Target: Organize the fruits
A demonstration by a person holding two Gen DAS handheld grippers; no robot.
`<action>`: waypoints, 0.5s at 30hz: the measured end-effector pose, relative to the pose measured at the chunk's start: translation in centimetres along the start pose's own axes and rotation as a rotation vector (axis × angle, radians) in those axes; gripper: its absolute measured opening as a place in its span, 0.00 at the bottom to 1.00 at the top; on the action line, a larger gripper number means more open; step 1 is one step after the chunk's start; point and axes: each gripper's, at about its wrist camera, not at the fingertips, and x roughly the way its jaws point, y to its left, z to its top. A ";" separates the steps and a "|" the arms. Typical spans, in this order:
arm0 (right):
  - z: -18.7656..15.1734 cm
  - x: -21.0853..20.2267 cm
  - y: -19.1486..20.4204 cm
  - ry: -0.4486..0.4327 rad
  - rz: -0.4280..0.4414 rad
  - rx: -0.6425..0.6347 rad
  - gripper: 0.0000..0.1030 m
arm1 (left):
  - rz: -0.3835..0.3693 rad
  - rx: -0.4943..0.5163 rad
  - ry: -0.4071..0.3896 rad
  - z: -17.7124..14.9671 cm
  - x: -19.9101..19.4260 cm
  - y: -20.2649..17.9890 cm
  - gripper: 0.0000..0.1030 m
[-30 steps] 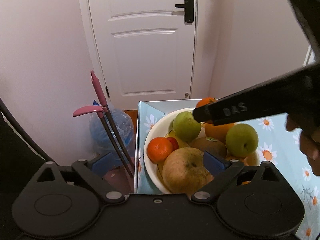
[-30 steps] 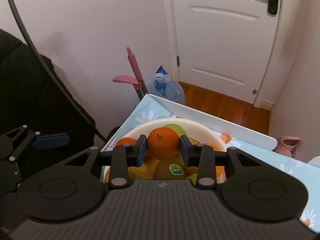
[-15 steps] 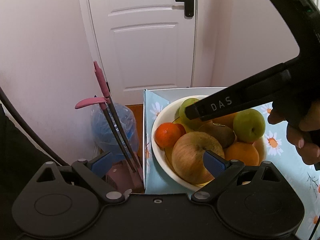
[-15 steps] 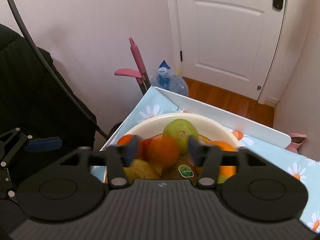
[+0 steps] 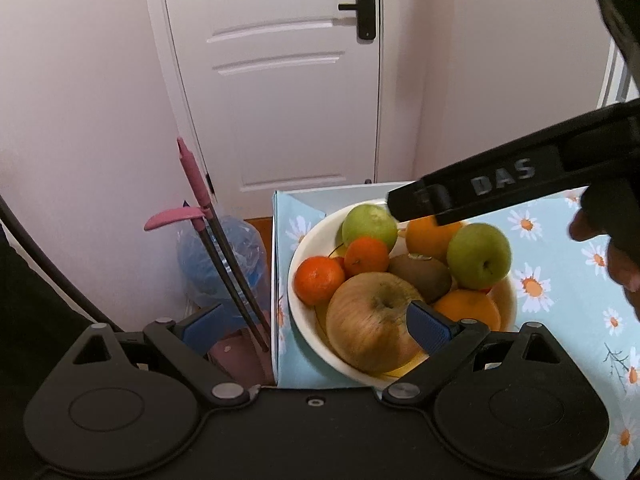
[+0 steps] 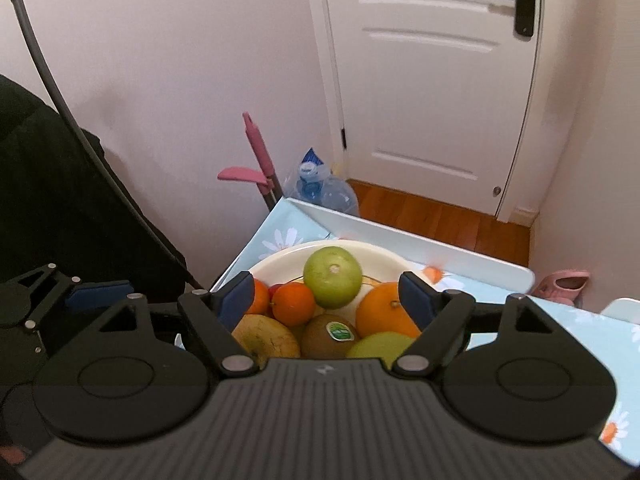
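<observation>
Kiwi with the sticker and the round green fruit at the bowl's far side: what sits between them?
In the right wrist view, only a sliver of pale bowl interior shows between the kiwi and the green fruit; a small orange sits just left of the gap.

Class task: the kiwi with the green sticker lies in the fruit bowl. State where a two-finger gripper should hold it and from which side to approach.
Grip the kiwi across its short width, coming from above: its top shows, but the large orange, small orange and pear crowd its sides in the bowl. The right gripper hangs open above.
</observation>
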 end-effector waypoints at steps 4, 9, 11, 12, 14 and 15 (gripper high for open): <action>-0.5 -3.4 -1.3 -0.038 -0.013 0.010 0.91 | 0.023 -0.006 -0.020 0.4 -1.3 -0.9 0.96; -1.8 -8.8 -3.6 -0.085 -0.055 0.029 0.91 | 0.035 -0.019 -0.070 1.1 -4.2 -3.0 0.96; -2.5 -10.9 -4.4 -0.101 -0.083 0.034 0.91 | 0.034 -0.021 -0.091 1.4 -5.6 -4.2 0.96; -2.9 -12.2 -4.9 -0.111 -0.098 0.037 0.91 | 0.033 -0.022 -0.102 1.7 -6.2 -4.9 0.96; -3.7 -14.6 -5.8 -0.130 -0.127 0.046 0.91 | 0.029 -0.026 -0.124 2.0 -7.6 -6.4 0.96; -4.1 -15.8 -6.4 -0.137 -0.145 0.052 0.92 | 0.027 -0.029 -0.131 2.1 -8.2 -7.0 0.96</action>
